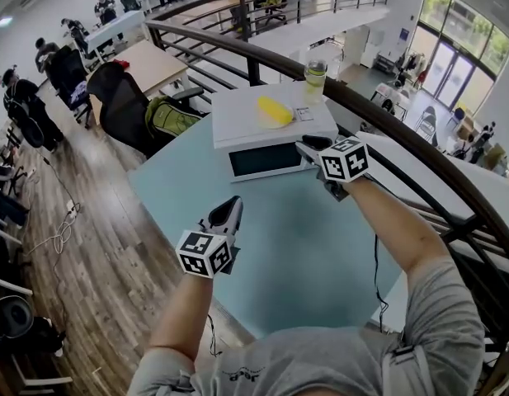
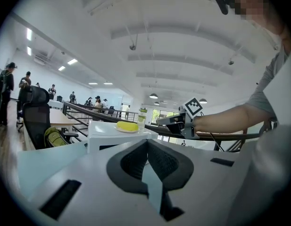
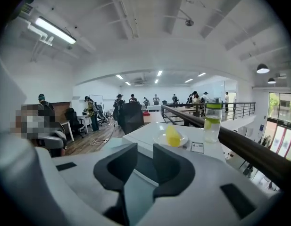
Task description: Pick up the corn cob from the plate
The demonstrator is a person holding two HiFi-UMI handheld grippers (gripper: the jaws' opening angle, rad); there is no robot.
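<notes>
While one corn cob (image 1: 273, 110) lies on one plate (image 3: 159, 138) atop one white box (image 1: 238, 126), one bottle (image 1: 315, 79) stands at its two o'clock. Left gripper (image 1: 231, 211): jaws pressed together, empty. Right gripper (image 1: 310, 145), at the cob's four o'clock: slightly parted, holding nothing.

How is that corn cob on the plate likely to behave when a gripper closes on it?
The corn cob looks stiff and rounded, so it would probably hold its shape but could roll on the shallow plate if nudged. Its smooth-looking yellow surface may slip between pads. Compared with the bottle nearby it looks small, so it is likely light.
</notes>
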